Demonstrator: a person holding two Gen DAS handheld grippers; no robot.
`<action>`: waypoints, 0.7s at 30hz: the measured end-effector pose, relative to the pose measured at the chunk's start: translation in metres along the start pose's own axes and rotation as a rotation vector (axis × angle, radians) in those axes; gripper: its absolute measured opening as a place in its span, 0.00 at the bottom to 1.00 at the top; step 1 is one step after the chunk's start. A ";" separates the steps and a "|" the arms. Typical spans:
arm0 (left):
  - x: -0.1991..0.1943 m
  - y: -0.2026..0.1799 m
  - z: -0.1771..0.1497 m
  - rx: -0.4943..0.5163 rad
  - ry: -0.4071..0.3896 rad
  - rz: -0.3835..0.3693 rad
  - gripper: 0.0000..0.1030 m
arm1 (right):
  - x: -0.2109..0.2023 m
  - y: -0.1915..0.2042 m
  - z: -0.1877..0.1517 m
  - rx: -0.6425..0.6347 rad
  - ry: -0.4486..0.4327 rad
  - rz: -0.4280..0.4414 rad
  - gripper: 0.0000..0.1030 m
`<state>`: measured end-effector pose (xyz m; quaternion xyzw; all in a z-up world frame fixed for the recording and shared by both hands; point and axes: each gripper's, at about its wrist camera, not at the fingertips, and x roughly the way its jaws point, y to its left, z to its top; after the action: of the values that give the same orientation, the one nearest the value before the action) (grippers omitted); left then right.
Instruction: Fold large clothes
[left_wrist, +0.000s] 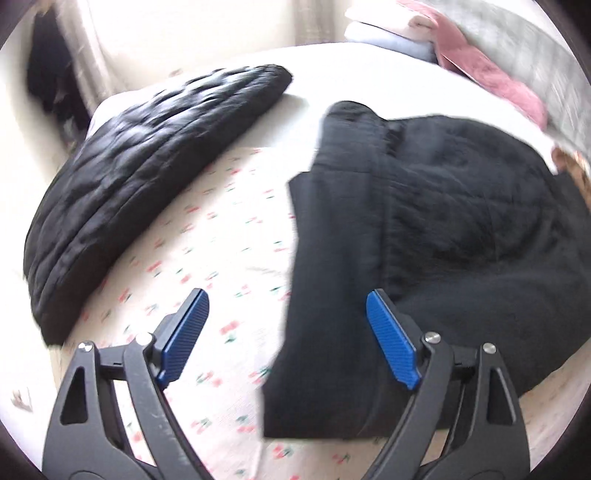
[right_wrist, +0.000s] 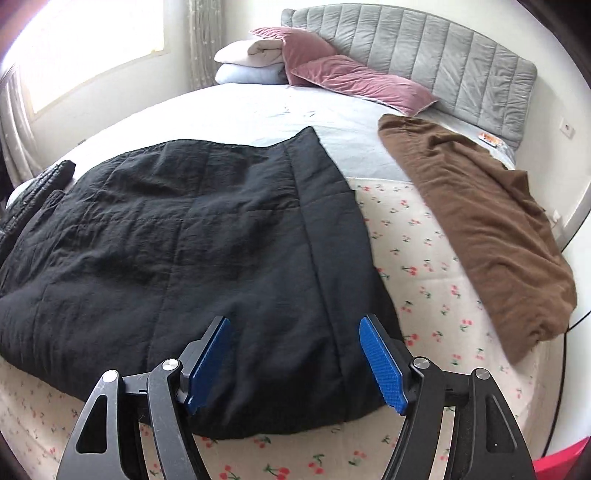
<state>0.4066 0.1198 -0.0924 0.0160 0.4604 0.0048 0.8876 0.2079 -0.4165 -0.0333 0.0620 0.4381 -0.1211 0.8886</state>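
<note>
Two grippers hang over the bed (right_wrist: 424, 236), each angled down at a black quilted garment (right_wrist: 192, 236) spread flat on the cherry-print sheet. The left gripper (left_wrist: 288, 332) has its blue fingers (left_wrist: 184, 328) spread wide with nothing between the pads; below it lie the bare sheet and the near left edge of the garment, where the cloth looks doubled over into a straight band. The right gripper (right_wrist: 295, 354) is likewise wide apart and empty, poised above the near hem toward the garment's right side. With both sets of fingers parted over the same near edge, they seem placed either to let a finished fold lie or to take the hem for the next one; which of the two, I cannot tell. A shiny black puffer jacket (left_wrist: 147, 177) sits folded to the left, probably set aside there as done, and a brown garment (right_wrist: 480, 229) lies loose on the right, well apart, likely waiting its turn. Pink pillows (right_wrist: 351, 77) and folded bedding rest against the grey headboard (right_wrist: 443, 51), clear of the working area.
</note>
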 end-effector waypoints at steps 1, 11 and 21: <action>-0.008 0.010 -0.003 -0.041 0.004 -0.019 0.85 | -0.007 -0.005 -0.001 0.026 -0.003 0.015 0.71; -0.066 0.044 -0.049 -0.367 0.024 -0.341 0.89 | -0.060 0.005 -0.024 0.092 -0.023 0.161 0.76; -0.007 0.040 -0.090 -0.582 0.072 -0.484 0.89 | -0.030 -0.034 -0.062 0.315 0.034 0.292 0.79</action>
<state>0.3294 0.1615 -0.1373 -0.3461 0.4613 -0.0741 0.8136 0.1338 -0.4306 -0.0471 0.2651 0.4150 -0.0572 0.8685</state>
